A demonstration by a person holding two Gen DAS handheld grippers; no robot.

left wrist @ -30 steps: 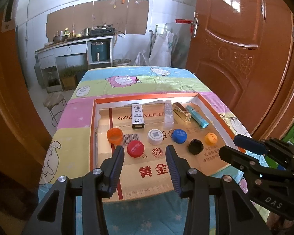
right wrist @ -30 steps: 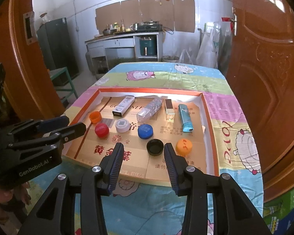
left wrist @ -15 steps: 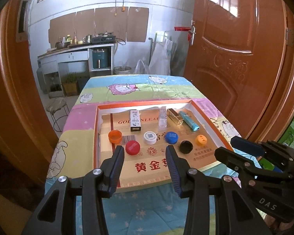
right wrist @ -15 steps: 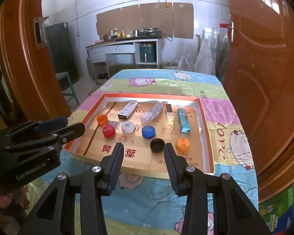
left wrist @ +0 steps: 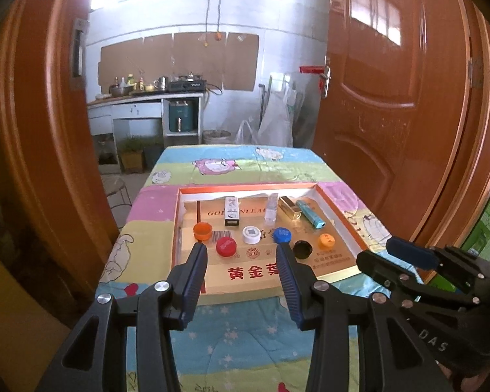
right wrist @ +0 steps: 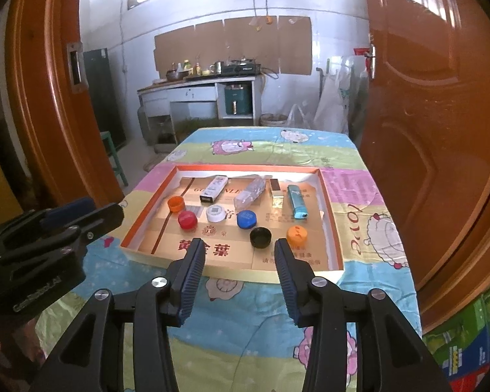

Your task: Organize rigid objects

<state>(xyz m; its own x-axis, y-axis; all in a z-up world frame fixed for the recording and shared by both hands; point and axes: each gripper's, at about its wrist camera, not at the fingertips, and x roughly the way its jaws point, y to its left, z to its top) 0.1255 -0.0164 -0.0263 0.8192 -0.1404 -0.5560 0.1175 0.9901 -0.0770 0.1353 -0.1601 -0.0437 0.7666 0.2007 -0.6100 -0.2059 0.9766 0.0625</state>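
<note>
Both grippers are pulling back & up from the tray (left wrist: 176, 228), so it's looking smaller now. Left gripper (left wrist: 241, 277) fingers are staying spread, nothing btwn them. Right gripper (right wrist: 238, 272) fingers have just been opening wider, also pinching nothing. Six caps, e.g. the red cap (right wrist: 187, 219) & black cap (right wrist: 260, 237), are sitting in the tray on the bench, w/ small boxes behind them.

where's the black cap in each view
Left wrist view: the black cap lies in the tray's front row, lower right, right of the blue cap.
Right wrist view: black cap sits near the front, centre.
Shared landmark: the orange cap with markings just right of it.
</note>
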